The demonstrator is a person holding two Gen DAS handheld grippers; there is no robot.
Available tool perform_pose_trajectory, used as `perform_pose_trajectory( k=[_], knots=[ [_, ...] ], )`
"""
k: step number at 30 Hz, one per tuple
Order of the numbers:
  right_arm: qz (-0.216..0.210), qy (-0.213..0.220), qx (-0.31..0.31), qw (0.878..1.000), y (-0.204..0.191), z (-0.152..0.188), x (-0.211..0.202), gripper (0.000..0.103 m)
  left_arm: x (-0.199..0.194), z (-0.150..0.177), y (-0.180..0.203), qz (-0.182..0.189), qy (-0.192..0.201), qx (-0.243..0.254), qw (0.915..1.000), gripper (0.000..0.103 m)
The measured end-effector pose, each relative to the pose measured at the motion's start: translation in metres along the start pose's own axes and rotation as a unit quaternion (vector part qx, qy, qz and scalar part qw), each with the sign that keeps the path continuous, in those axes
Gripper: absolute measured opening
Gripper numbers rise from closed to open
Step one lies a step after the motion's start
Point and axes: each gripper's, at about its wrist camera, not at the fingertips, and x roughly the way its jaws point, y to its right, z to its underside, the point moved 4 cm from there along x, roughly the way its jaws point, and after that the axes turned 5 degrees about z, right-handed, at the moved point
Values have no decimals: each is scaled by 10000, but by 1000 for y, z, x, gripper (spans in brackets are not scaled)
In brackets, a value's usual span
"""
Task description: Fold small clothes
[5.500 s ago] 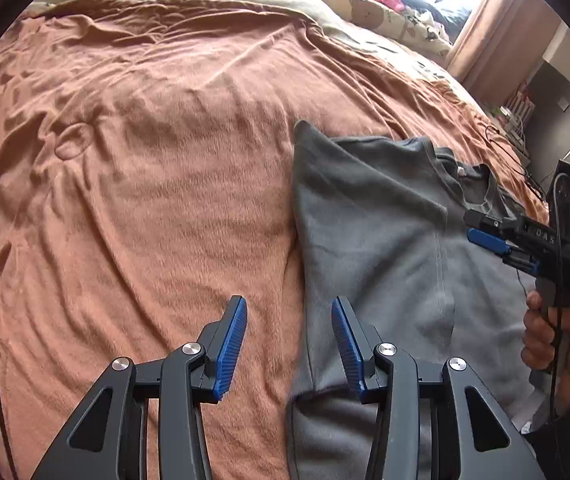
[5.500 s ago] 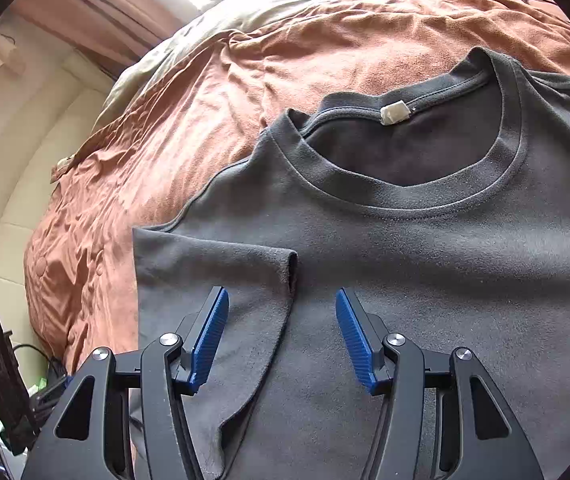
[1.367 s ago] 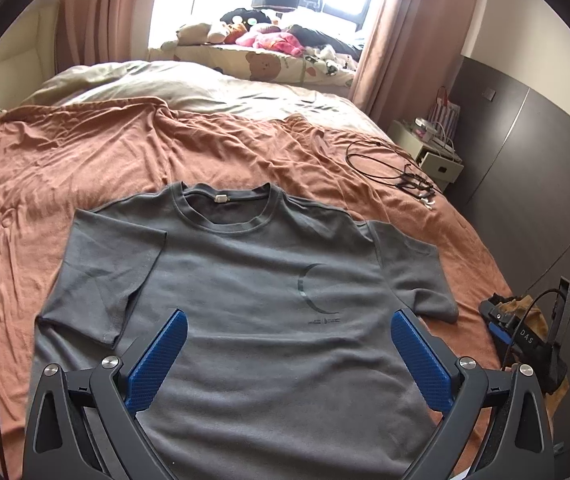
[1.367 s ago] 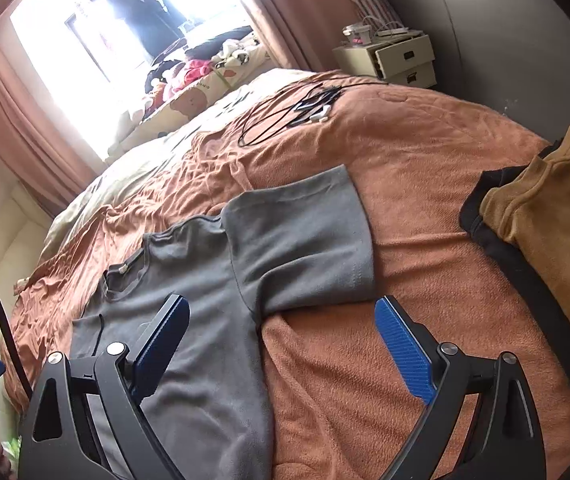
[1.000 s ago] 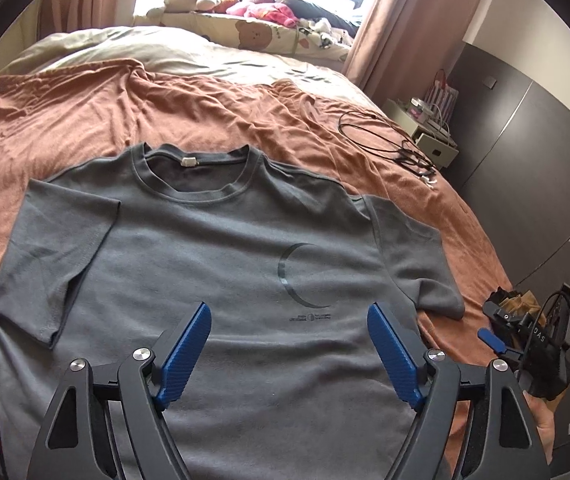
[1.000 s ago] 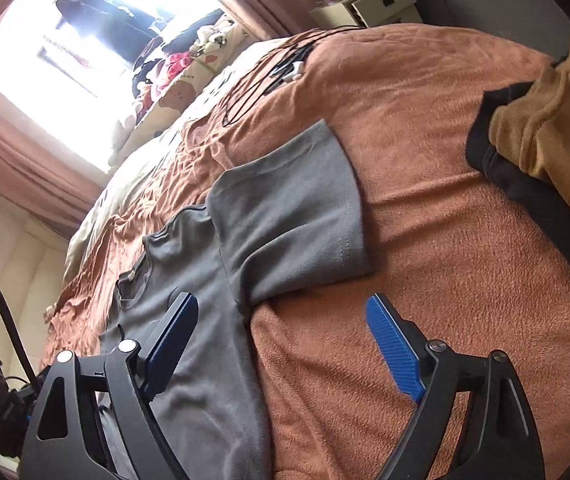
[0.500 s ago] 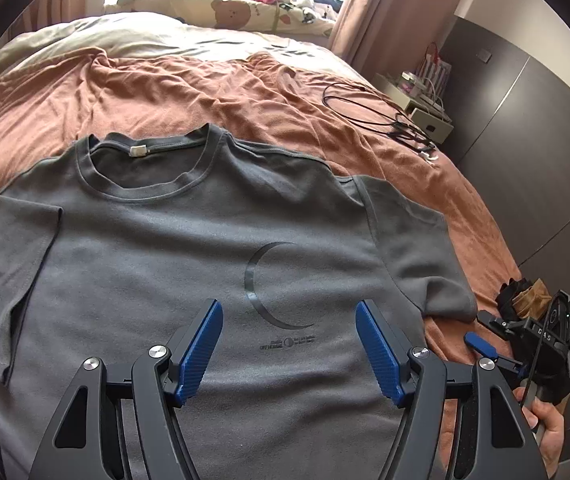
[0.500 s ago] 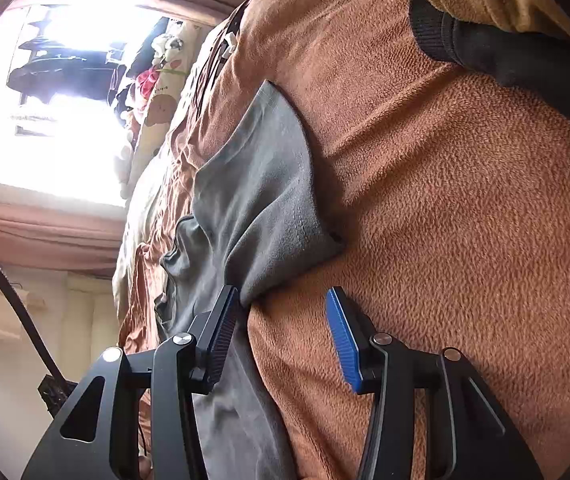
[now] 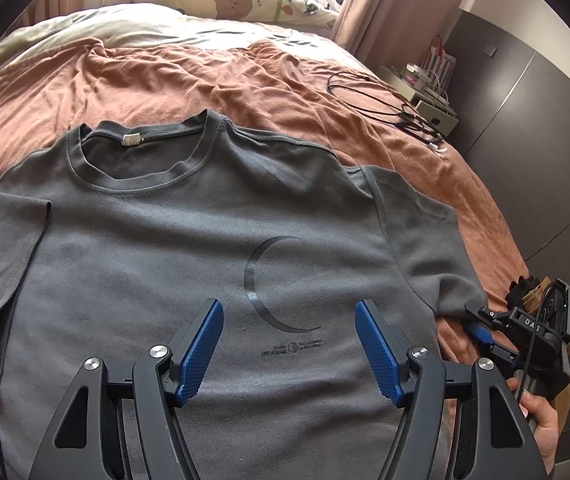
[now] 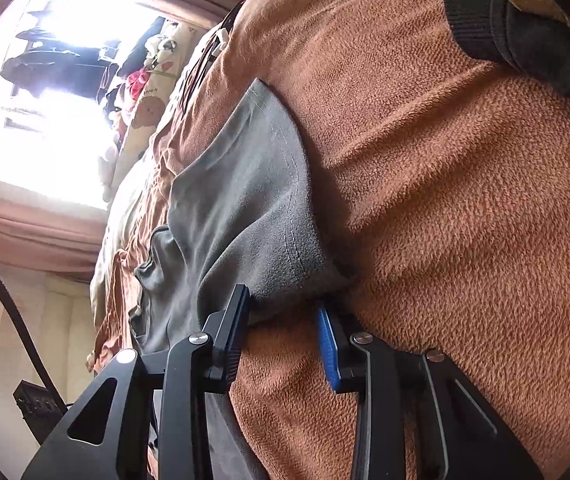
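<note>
Grey T-shirt [image 9: 189, 248], flat on the brown bedspread [image 9: 165, 76] for folding. Right gripper [image 10: 283, 314], jaws just narrowing, half-closed around the sleeve corner [image 10: 285, 268], not visibly clamped. Left gripper [image 9: 289, 340] wide, empty.

Blown-out window [image 10: 57, 92] glare, fisheye-curved edges

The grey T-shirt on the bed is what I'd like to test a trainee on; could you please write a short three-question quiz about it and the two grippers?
1. True or false: the grey T-shirt lies front side up on the brown blanket.
2. Which sleeve is the right gripper at: A) the one beside the other clothes, B) the one across the shirt from them, C) neither?
3. Fill in: the print on the shirt's chest is a ____.

Key
1. True: the print and neck label show.
2. A: its jaws have just been closing at that sleeve's corner.
3. Crescent.
</note>
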Motion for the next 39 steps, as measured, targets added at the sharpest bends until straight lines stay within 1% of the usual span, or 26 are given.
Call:
perform_pose_trajectory(
  k=[4,5,6,7,8,10,13,14,16,17,19,23,26,30,34,37,39],
  knots=[
    [-216,147,83,9996,-10,-4,10,27,6,2,3,4,-48,24,10000,70],
    [-230,193,59,9995,-11,-2,10,24,8,3,4,14,-65,41,10000,70],
    [-211,245,26,9995,-12,0,12,19,10,3,6,26,-81,67,9999,66],
    [-189,292,-31,9994,-15,0,10,16,12,3,8,37,-112,100,9999,59],
    [-178,316,-107,9993,-12,7,9,13,15,3,11,59,-159,133,9998,55],
    [-160,413,-304,9986,-16,11,5,12,22,2,17,144,-226,187,9995,45],
    [-271,625,-485,9965,-26,12,-6,12,32,3,31,262,-321,295,9987,42],
    [-312,644,-563,9958,-28,14,-9,9,36,3,37,305,-360,357,9982,40],
    [-369,628,-745,9946,-35,19,-12,8,46,3,50,407,-461,510,9968,33],
    [-397,599,-817,9941,-37,21,-10,6,51,4,56,457,-509,568,9960,31],
    [-449,570,-900,9933,-41,24,-9,6,61,5,67,493,-604,680,9946,24],
    [-601,589,-1006,9914,-50,21,-2,6,81,6,85,601,-782,800,9919,22],
    [-697,633,-1051,9900,-48,17,-1,6,95,7,94,719,-925,783,9900,16],
    [-747,639,-1053,9896,-44,16,4,6,108,9,102,811,-1040,797,9881,12],
    [-825,633,-986,9897,-43,18,4,6,120,11,109,939,-1147,771,9859,12],
    [-1048,578,-923,9885,-44,21,4,6,130,15,112,1032,-1248,709,9842,11],
    [-1202,484,-915,9873,-46,25,9,6,135,16,108,1117,-1300,569,9836,11]
  ],
)
